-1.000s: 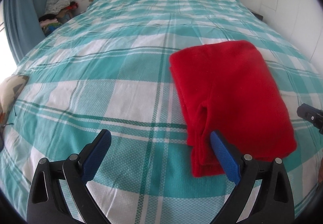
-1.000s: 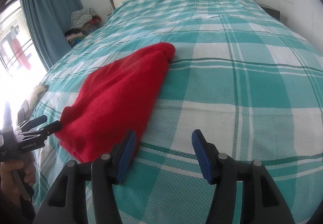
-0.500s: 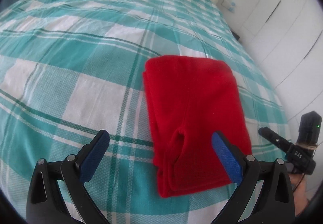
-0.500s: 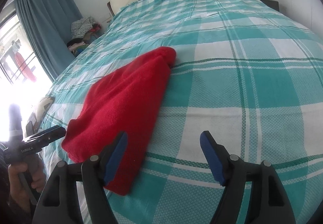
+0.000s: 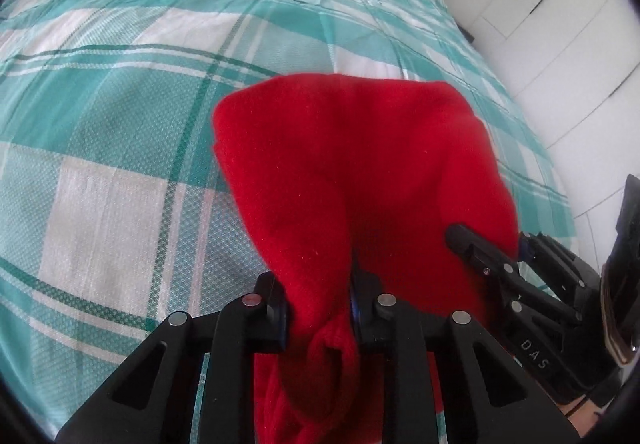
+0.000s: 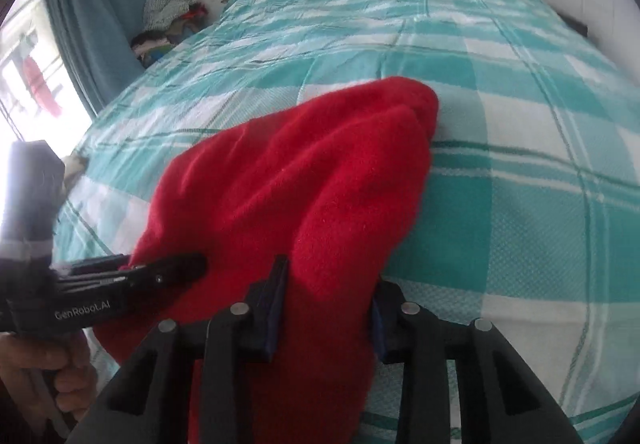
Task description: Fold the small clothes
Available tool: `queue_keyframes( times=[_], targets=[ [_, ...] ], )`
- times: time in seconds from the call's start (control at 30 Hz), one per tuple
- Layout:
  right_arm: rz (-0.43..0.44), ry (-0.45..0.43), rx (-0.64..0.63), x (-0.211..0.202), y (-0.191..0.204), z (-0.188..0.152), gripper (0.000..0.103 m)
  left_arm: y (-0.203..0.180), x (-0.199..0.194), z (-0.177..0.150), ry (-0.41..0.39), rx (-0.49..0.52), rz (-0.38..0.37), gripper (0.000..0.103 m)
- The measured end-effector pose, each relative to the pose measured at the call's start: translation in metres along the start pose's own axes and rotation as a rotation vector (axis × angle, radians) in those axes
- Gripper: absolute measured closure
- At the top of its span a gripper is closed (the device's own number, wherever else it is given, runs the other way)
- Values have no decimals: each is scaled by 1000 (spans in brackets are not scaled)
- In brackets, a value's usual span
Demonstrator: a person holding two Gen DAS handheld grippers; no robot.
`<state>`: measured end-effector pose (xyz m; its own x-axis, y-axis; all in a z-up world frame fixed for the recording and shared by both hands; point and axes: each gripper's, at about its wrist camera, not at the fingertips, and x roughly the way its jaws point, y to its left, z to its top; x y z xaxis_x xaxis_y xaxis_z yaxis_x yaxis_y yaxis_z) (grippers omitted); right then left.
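Red garment on plaid bedspread

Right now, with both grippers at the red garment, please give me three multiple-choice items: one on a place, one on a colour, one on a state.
1. Where does the red garment lie?
A. on the checked bedspread
B. on the floor
C. on a chair

2. What colour is the curtain?
A. yellow
B. blue
C. white

3. What is between the fingers of the left gripper?
A. nothing
B. a pillow
C. bunched red fabric

Key: 1 A, the garment rests on the teal and white checks; 2 B, the right wrist view shows a blue curtain by the window; 3 C, the closing fingers have red cloth pinched between them.
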<state>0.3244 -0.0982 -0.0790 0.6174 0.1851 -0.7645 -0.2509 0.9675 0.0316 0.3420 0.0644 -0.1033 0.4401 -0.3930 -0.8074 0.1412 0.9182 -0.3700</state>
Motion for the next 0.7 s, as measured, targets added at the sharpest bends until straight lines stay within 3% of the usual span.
queue_keyframes(
  times=[0.1, 0.37, 0.4, 0.47, 0.5, 0.53, 0.57, 0.6, 0.63, 0.7],
  targets=[
    [-45, -87, -94, -24, 18, 6, 74, -6, -31, 8, -62, 17, -10, 83],
    [46, -319, -88, -99, 19, 69, 74, -22, -116, 53, -247, 66, -46, 81],
    [64, -323, -74, -99, 16, 76, 74, -21, -117, 53, -249, 66, -41, 76],
    [95, -297, -42, -93, 6, 80, 70, -17, -107, 49, -230, 60, -2, 53],
    [105, -263, -25, -85, 1, 78, 61, -13, -99, 42, -214, 60, 30, 28],
    [107, -212, -9, -74, -6, 72, 48, -10, -92, 33, -205, 68, 69, 14],
    [100, -162, 10, -65, -12, 64, 40, -6, -87, 20, -207, 84, 113, 14],
    [83, -128, 26, -59, -19, 51, 24, -5, -84, 7, -210, 104, 163, 14],
    [65, -111, 38, -58, -26, 35, 19, -4, -81, -7, -213, 126, 211, 13],
    [38, -87, 45, -59, -37, 7, 19, -4, -82, -32, -231, 160, 272, 11]
  ],
)
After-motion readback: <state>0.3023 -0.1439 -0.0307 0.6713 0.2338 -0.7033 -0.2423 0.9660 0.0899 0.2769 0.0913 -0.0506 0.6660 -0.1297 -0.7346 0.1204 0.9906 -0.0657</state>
